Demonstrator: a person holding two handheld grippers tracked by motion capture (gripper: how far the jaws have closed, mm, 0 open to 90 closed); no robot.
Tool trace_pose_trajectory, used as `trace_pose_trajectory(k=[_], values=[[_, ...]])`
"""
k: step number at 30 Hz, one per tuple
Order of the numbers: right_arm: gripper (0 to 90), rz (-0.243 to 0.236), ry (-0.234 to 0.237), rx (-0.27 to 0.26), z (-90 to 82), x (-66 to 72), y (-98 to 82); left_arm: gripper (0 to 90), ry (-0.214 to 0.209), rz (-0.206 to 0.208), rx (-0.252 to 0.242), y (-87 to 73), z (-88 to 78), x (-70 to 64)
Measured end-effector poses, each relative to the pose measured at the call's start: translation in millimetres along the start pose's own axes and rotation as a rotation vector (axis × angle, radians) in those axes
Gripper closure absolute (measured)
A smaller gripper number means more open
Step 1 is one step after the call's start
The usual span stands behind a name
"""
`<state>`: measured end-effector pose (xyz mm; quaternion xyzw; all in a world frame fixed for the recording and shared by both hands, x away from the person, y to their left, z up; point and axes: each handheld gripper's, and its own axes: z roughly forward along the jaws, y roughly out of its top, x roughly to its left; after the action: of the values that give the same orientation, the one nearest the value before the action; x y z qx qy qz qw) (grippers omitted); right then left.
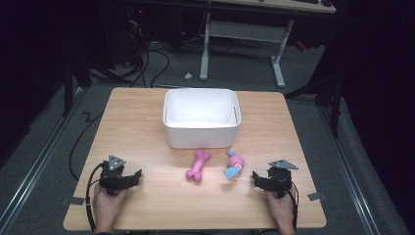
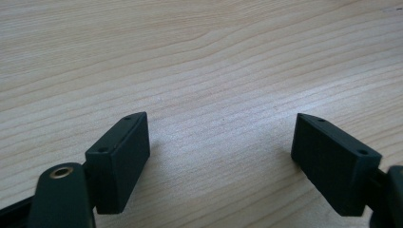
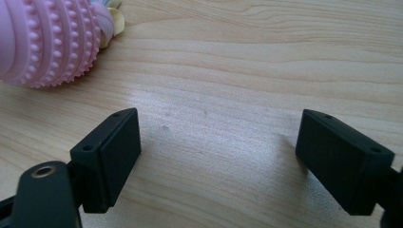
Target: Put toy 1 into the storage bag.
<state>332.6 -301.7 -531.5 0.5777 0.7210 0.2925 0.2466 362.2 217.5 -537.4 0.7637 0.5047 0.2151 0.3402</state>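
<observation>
Start of pick-up: left gripper [image 1: 133, 175] and right gripper [image 1: 256, 179] rest on the counter [image 1: 147, 117], fingers wide apart and empty; pink bone toy [image 1: 197, 167] and pink-blue toy [image 1: 234, 165] lie between them before the white bin [image 1: 201, 139]; next, probably reach and close on one toy.

A pink bone-shaped toy [image 1: 197, 166] lies flat at the table's middle; right of it, apart, a pink-and-blue knobbed toy [image 1: 234, 165].

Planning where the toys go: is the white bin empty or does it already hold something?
Empty, as far as the high view shows: the white bin has a bare white floor, and both toys lie on the table in front of it.
</observation>
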Motion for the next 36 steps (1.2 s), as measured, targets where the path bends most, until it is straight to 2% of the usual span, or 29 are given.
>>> trace_pose_trajectory(k=[20, 27, 32, 36], values=[[16.7, -0.002, -0.003, -0.002, -0.5, 0.7, -0.4, 19.8, -0.010, 0.006, 0.005, 1.8, 1.6, 0.4], [17.5, -0.004, -0.001, -0.003, -0.7, 0.8, -0.6, 21.1, -0.002, -0.012, 0.000, 2.0, 1.5, -1.1], [17.5, -0.004, -0.001, -0.004, -0.7, 0.8, -0.6, 22.5, -0.007, 0.004, 0.025, 4.4, 0.7, -1.9], [18.4, -0.007, 0.001, -0.005, -0.9, 0.9, -0.7, 23.7, -0.012, 0.005, 0.025, 3.7, -0.5, -2.7]])
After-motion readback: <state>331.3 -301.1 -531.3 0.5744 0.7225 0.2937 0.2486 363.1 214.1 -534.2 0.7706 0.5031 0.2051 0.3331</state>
